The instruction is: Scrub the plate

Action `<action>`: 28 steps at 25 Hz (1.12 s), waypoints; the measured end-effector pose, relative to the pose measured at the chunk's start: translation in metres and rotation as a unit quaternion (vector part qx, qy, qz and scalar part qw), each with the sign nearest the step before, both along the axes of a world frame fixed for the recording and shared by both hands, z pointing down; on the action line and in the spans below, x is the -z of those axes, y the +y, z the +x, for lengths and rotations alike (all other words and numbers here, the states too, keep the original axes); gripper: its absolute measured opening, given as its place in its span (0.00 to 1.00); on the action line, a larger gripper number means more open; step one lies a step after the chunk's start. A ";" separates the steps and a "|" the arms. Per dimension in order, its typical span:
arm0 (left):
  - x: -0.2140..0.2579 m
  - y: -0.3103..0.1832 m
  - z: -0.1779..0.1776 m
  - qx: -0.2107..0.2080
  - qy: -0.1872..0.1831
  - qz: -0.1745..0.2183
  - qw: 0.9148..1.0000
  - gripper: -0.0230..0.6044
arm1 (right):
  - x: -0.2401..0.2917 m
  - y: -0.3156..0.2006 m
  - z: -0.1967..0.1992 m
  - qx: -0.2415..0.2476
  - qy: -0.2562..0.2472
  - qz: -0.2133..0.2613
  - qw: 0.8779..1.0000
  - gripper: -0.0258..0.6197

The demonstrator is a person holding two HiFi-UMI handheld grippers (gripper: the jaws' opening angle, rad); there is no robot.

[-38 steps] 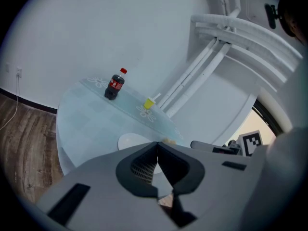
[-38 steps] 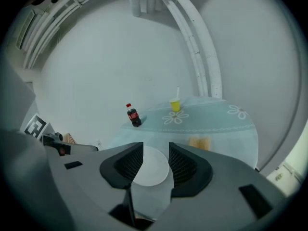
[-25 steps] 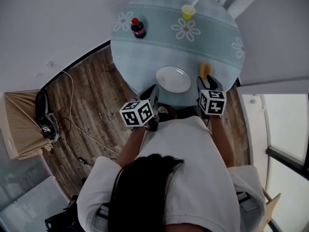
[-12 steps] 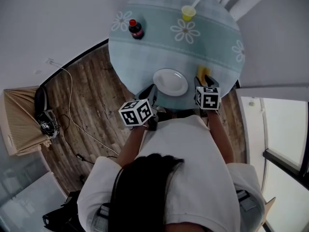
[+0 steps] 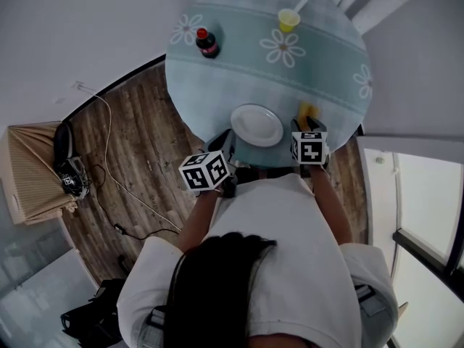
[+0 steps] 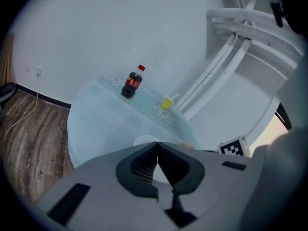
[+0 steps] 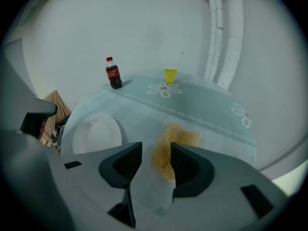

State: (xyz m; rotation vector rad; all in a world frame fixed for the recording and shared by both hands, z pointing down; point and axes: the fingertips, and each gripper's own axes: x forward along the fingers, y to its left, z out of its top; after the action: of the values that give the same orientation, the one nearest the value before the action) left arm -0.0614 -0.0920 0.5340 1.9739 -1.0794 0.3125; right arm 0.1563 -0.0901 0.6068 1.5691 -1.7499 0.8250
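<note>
A white plate (image 5: 257, 125) lies empty near the front edge of the round table (image 5: 217, 85), which has a pale blue daisy cloth. To its right rests a golden-yellow scrub pad (image 5: 307, 111). My right gripper (image 5: 308, 127) hovers just behind the pad. In the right gripper view it (image 7: 156, 150) stands open with the pad (image 7: 173, 146) ahead, between the jaw tips, and the pads do not press on it. The plate (image 7: 97, 133) is to its left. My left gripper (image 5: 226, 138) is at the plate's near left edge. It (image 6: 157, 146) is shut and empty, with the plate (image 6: 143, 140) partly hidden behind it.
A cola bottle (image 5: 206, 42) stands at the table's far left and a yellow cup (image 5: 288, 20) with a straw at the far side. White pipes (image 7: 222, 32) run up the wall behind. A wooden floor (image 5: 138, 158) with a cable and a bag lies to the left.
My right gripper has edged forward and slightly left, so it now covers more of the scrub pad in the head view. The left gripper has hardly moved.
</note>
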 end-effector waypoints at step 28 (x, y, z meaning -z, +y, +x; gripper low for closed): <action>-0.008 0.000 -0.003 0.017 -0.003 -0.018 1.000 0.05 | -0.021 0.001 0.013 0.001 0.062 -0.031 0.998 0.20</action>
State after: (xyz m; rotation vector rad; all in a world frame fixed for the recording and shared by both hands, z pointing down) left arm -0.0647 -0.0923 0.5422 1.9222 -1.1037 0.3172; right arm 0.1689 -0.0887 0.6282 1.5427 -1.6223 0.7573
